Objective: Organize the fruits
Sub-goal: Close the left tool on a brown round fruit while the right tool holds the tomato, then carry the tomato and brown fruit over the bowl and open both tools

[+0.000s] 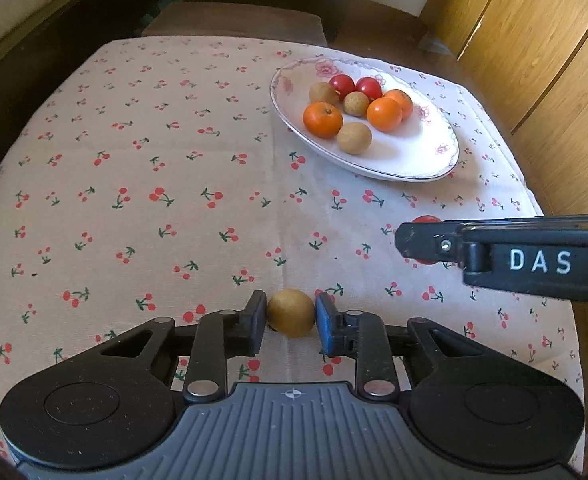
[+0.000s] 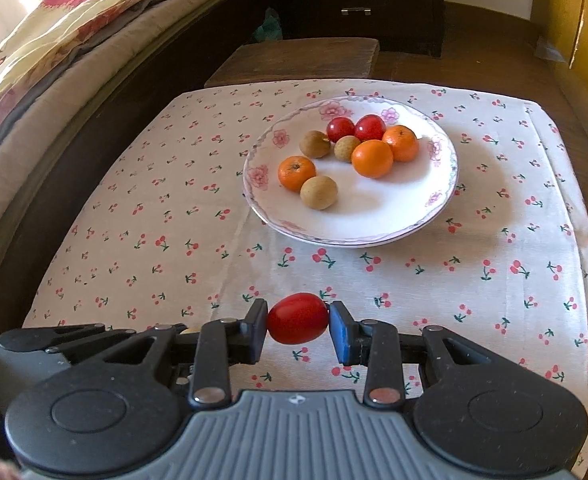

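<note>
A white floral plate at the far right of the table holds three oranges, three brown longans and two red cherry tomatoes. My left gripper is shut on a brown longan near the table's front edge. My right gripper is shut on a red cherry tomato, also near the front edge. In the left wrist view the right gripper comes in from the right, with the red tomato just showing behind it.
The table carries a cherry-print cloth. A dark wooden stool stands behind it, a bed to the left, a dark drawer unit at the back and wooden cabinets to the right.
</note>
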Demonstrator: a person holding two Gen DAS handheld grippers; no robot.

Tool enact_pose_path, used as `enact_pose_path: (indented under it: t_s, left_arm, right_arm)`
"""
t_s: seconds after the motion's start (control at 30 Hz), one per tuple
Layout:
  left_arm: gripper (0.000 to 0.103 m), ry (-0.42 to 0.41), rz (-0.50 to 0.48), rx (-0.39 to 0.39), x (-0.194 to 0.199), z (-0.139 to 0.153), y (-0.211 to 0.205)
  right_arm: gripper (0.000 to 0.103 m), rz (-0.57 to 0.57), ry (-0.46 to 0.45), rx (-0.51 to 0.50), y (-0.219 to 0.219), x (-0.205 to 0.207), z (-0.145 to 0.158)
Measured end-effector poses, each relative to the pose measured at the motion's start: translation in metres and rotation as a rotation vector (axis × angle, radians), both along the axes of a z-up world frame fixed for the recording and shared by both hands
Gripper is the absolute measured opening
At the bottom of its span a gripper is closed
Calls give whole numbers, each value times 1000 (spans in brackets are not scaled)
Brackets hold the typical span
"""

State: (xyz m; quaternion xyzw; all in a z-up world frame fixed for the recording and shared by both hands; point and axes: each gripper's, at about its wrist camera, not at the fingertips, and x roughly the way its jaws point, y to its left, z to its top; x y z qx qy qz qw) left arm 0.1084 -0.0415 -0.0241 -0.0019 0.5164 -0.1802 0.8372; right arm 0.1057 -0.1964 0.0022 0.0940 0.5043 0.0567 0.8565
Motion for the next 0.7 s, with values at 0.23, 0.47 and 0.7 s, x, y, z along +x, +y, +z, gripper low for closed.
enact_pose_path:
  t_s: [0.23,0.47,0.7]
  left_arm:
    - [34,-37,-6,-31,-1,19,-4]
    - [34,-75,12,-75,19,38,-11]
    - [34,-101,9,-91,44,45,-32]
  right_arm:
    - [35,-17,-18,4,-7,-3,7]
    - [35,-72,-42,14,-29,6,14]
    - [35,-105,-52,12,-44,22,14]
